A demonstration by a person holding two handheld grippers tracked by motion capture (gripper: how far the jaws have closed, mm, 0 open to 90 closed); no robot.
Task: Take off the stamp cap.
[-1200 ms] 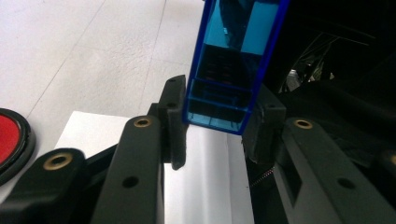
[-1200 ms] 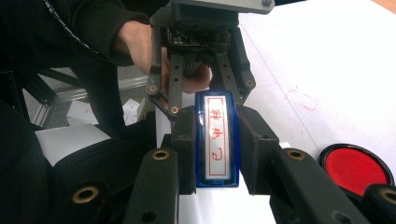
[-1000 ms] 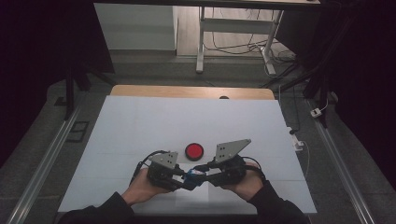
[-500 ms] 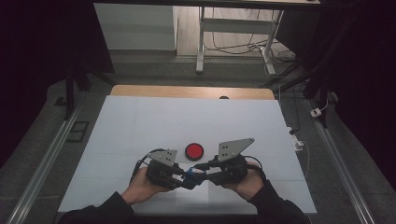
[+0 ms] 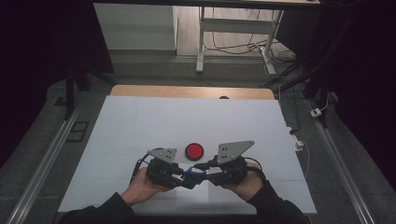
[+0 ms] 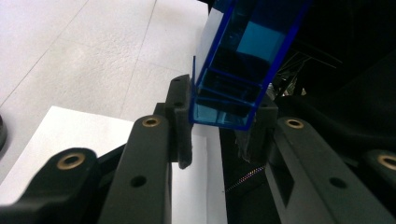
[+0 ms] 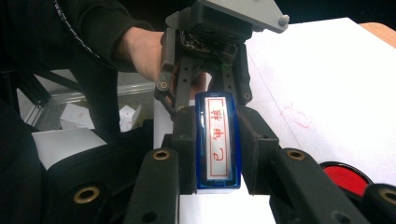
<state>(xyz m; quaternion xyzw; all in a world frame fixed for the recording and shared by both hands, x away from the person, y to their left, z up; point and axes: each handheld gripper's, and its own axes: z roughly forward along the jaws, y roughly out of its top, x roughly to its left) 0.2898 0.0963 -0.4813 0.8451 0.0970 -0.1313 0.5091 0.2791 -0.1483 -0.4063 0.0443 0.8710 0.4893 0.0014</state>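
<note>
A blue stamp is held just above the table's near edge, between both grippers. In the right gripper view its white face with red characters points up at the camera, and my right gripper is shut on its sides. My left gripper grips its far end from the opposite side. In the left gripper view the stamp's clear blue body rises from between the pads of my left gripper. From above, the left gripper and right gripper meet tip to tip.
A round red ink pad lies just beyond the grippers, also at the right gripper view's lower right. A white paper sheet lies under the hands. A faint red stamp mark shows on the white table.
</note>
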